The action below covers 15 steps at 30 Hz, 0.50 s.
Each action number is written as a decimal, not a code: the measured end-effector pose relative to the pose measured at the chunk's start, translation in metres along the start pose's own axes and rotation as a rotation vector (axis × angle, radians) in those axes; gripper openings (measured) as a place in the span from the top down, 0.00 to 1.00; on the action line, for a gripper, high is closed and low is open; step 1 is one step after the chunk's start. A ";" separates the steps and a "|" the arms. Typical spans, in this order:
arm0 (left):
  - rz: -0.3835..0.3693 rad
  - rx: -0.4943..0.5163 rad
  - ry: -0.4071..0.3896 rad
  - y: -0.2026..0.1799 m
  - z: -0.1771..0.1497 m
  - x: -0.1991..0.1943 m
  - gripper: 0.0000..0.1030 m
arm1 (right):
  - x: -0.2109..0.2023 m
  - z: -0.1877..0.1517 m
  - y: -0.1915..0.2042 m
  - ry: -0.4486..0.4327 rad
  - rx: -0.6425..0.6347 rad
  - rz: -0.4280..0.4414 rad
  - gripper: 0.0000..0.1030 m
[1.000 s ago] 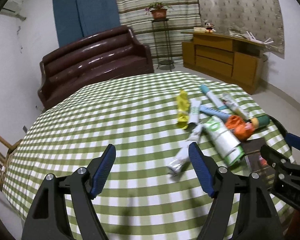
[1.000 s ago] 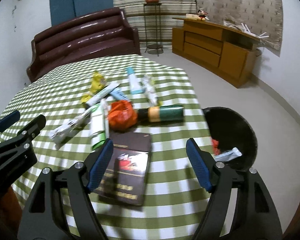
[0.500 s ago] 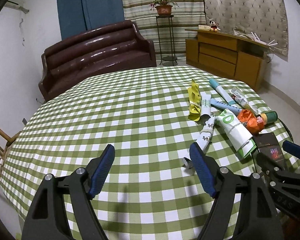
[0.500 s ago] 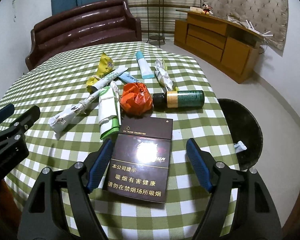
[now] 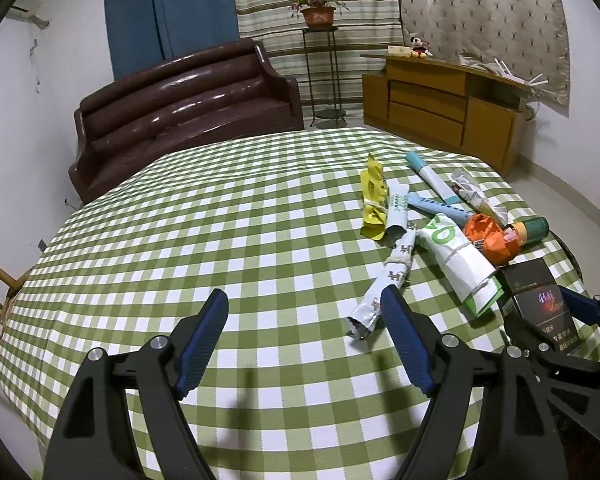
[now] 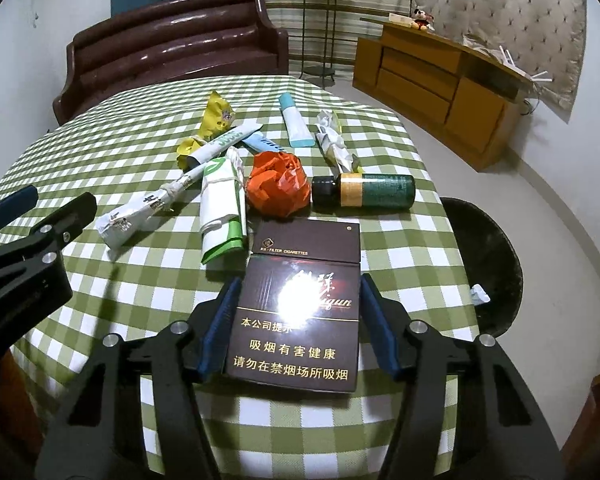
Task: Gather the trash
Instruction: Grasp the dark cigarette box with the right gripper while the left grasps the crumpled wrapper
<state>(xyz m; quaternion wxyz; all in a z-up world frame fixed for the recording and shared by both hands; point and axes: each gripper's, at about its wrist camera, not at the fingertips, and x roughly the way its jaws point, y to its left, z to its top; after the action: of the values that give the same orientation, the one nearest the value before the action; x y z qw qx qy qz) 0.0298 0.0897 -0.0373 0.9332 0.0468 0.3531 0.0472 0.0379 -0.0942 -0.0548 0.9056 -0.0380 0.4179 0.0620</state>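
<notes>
The right hand-held gripper (image 6: 298, 320) has closed in around the cigarette pack (image 6: 300, 304), fingers flanking it, ready to grip; the left hand-held gripper (image 5: 304, 336) hangs wide open, empty.

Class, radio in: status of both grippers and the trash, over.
Left gripper open, over bare cloth. Right gripper open, straddling cigarette pack, not clamped. Bin beside table; nothing blocking.

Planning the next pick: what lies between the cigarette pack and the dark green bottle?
In the right wrist view, only bare checked tablecloth separates the cigarette pack from the dark green bottle.
</notes>
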 end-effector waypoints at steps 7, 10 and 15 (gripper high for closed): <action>-0.032 0.025 -0.003 -0.015 0.008 0.005 0.26 | -0.013 0.000 -0.021 -0.027 0.026 -0.013 0.44; -0.039 0.044 0.013 -0.024 0.011 0.014 0.26 | -0.015 0.002 -0.035 -0.041 0.044 -0.032 0.44; -0.060 0.068 0.036 -0.037 0.018 0.027 0.26 | -0.010 0.007 -0.054 -0.047 0.074 -0.050 0.44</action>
<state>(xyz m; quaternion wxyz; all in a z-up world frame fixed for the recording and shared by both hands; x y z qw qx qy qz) 0.0638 0.0553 -0.0462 0.9256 0.0670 0.3724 0.0078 0.0445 -0.1478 -0.0415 0.9172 -0.0133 0.3975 0.0248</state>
